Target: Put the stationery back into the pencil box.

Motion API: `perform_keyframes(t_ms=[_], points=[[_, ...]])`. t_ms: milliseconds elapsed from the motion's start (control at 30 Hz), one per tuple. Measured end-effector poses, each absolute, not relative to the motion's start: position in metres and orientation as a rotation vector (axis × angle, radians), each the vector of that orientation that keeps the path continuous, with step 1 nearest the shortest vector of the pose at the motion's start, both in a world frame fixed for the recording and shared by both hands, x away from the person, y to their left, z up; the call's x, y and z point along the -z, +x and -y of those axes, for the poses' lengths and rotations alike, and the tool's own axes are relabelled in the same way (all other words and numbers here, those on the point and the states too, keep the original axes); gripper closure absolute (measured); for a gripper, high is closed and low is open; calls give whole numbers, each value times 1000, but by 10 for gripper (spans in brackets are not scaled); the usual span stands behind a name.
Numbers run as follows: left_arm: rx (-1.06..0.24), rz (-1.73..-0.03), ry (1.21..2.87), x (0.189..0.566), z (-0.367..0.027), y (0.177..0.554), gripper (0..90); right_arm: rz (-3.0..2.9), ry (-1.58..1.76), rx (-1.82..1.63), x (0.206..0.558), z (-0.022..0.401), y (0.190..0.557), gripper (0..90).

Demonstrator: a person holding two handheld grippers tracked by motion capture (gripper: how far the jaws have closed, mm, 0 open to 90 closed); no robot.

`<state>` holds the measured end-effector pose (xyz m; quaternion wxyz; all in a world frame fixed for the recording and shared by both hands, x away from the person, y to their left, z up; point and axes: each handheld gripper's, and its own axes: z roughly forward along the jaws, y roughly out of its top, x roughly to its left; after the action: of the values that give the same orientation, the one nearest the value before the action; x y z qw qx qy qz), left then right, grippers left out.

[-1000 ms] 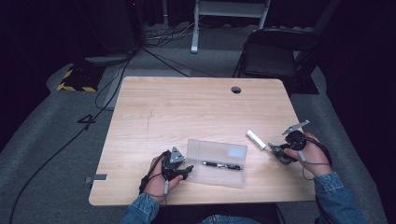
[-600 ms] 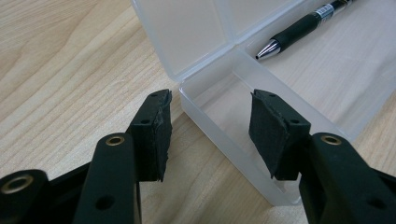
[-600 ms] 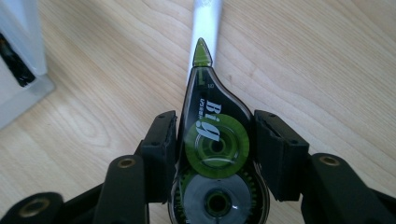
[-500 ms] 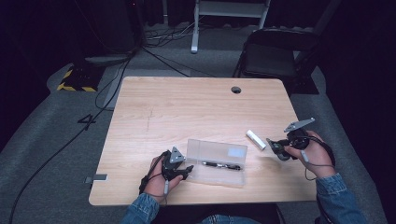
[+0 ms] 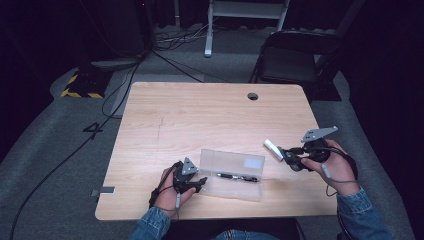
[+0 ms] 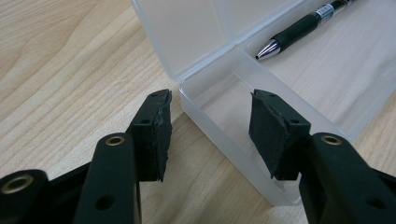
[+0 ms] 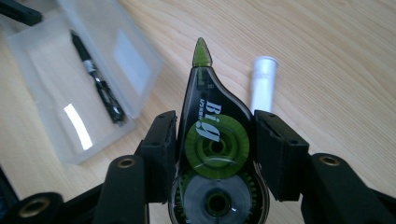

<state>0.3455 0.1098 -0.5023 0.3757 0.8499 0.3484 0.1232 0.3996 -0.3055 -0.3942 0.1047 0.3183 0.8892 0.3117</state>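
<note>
- Table (image 5: 210, 120) of light wood is the biggest thing. It is a flat rectangle with a small round hole (image 5: 253, 96) near its far edge.
- Black folding chair (image 5: 295, 60) stands on the grey floor behind the far right corner of the table.
- Clear plastic box (image 5: 232, 172) lies open near the front edge of the table, with its lid folded flat beside it.
- Left gripper (image 5: 196, 184), black with a grey three-cornered plate on top, sits at the left end of the clear plastic box. In the left gripper view its jaws stand on both sides of the box's corner wall (image 6: 219, 135), one outside and one inside. I cannot tell if the pads press on the wall.
- Right gripper (image 5: 289, 159) is held above the right side of the table, well apart from the box. Its jaws are clamped on a dark see-through correction tape roller (image 7: 212, 140) with green wheels inside. The roller's green tip points away from the hand.
- Black pen (image 5: 237, 176) with a silver tip lies inside the clear plastic box, along its length.
- Small white tube-shaped cap (image 5: 273, 148) lies on the wood just beside the roller's tip, between the right gripper and the box.
</note>
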Motion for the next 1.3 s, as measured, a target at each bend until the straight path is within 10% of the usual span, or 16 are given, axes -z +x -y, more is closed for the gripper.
perform_keyframes(t_ms=[1300], points=[[-316, -890, 2175, 502, -110, 346, 491, -2820, 571, -1015, 396, 215, 372, 518]])
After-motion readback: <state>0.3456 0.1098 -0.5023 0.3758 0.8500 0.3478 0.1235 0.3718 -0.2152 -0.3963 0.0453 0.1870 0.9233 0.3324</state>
